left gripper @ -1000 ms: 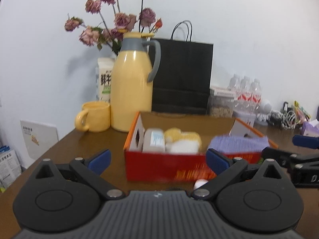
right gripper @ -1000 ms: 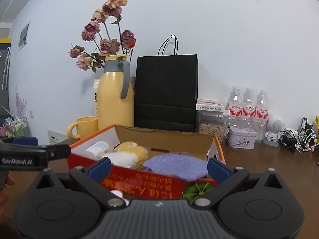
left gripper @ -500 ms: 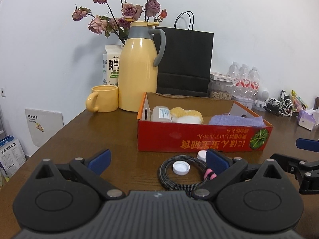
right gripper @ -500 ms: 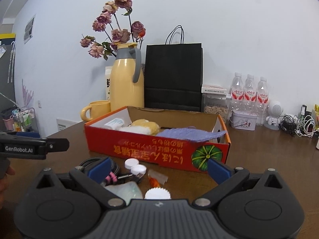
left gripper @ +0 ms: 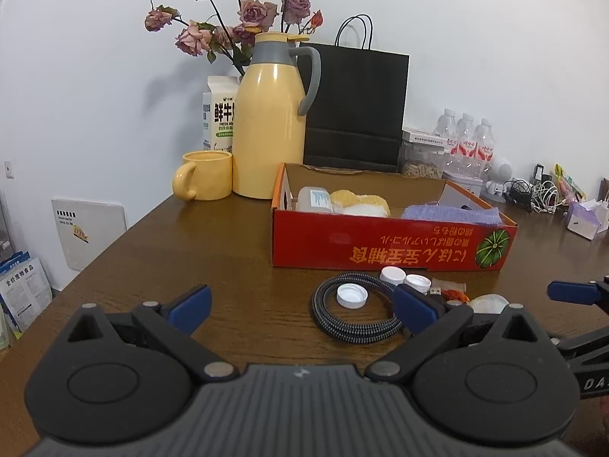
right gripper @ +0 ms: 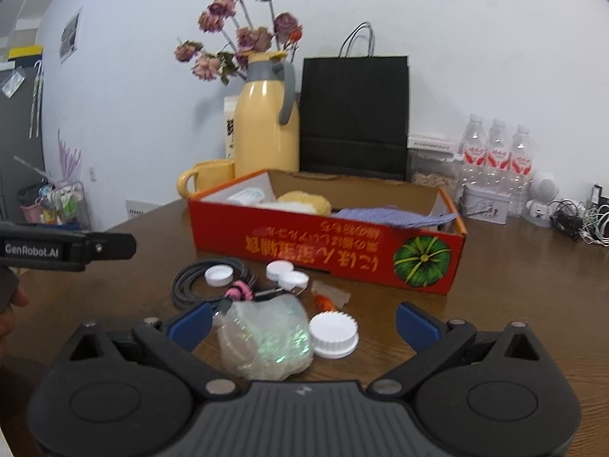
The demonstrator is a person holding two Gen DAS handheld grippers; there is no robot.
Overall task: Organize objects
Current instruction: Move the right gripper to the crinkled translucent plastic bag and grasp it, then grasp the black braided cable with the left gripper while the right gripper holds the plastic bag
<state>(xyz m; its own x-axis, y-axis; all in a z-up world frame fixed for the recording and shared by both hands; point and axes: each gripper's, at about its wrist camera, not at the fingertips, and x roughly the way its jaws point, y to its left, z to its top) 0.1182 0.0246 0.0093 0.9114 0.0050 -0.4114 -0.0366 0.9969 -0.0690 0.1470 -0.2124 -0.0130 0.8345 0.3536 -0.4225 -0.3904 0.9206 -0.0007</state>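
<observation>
Bare table lies left of the red box; cable and caps seemingly crowd its front.

The box is set mid-table; a bottle, a sponge and a cloth are held in it, left to right. A coiled cable, three caps and a bag lie before it. Behind it a jug, a mug at the jug's left, and a paper bag are placed.
</observation>
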